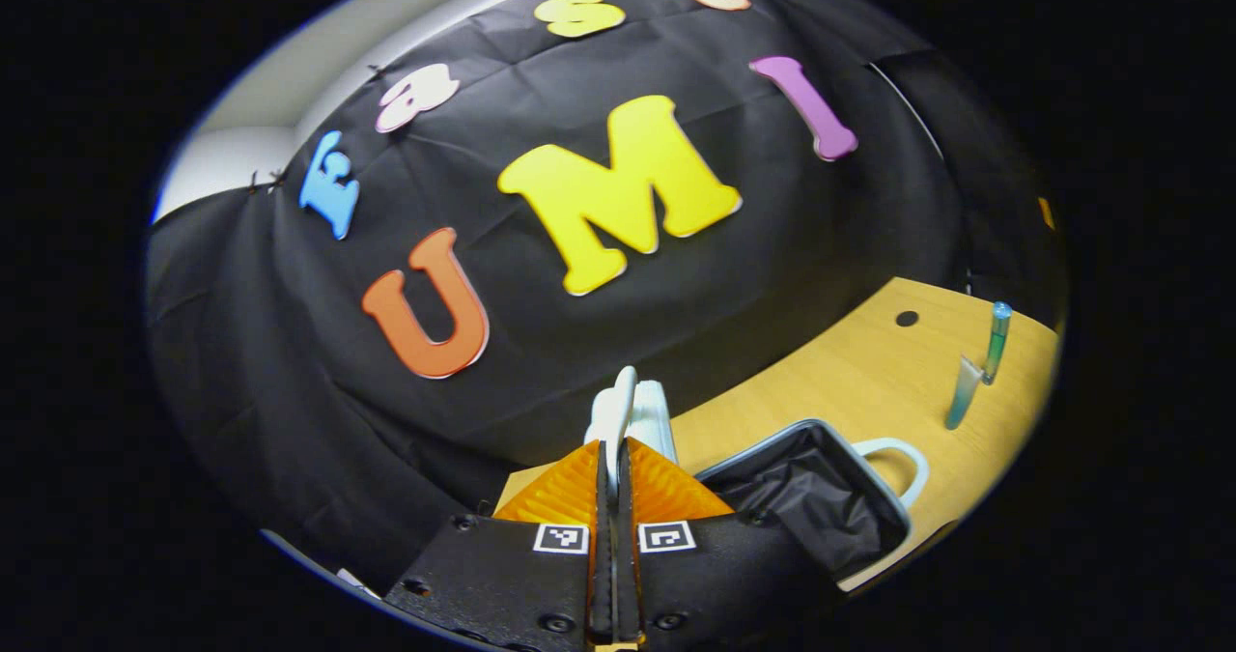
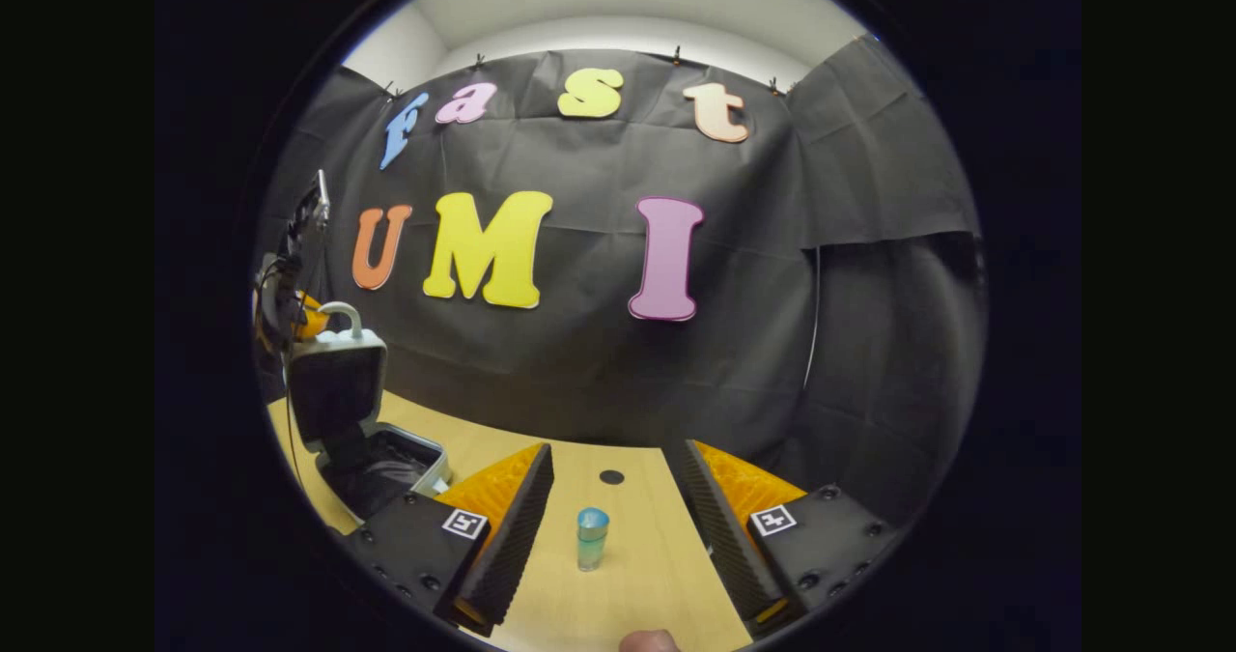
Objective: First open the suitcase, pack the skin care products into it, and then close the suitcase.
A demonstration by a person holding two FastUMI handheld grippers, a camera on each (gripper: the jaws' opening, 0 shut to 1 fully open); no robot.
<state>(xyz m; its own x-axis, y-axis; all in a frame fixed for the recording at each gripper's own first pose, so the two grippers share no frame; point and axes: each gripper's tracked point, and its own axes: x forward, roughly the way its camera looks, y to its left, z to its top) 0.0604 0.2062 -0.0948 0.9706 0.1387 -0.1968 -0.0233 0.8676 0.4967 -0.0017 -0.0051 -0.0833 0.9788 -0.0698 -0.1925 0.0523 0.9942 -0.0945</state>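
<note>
We have the suitcase open: our left gripper is clamped on its raised lid, far left on the table. Our right gripper hangs wide apart, the tube standing between its fingers, not yet grasped. Packing and closing remain. We can read no label on it.

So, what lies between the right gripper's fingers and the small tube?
Only bare table: in the right gripper view, the tube stands untouched between the open right gripper fingers.
</note>
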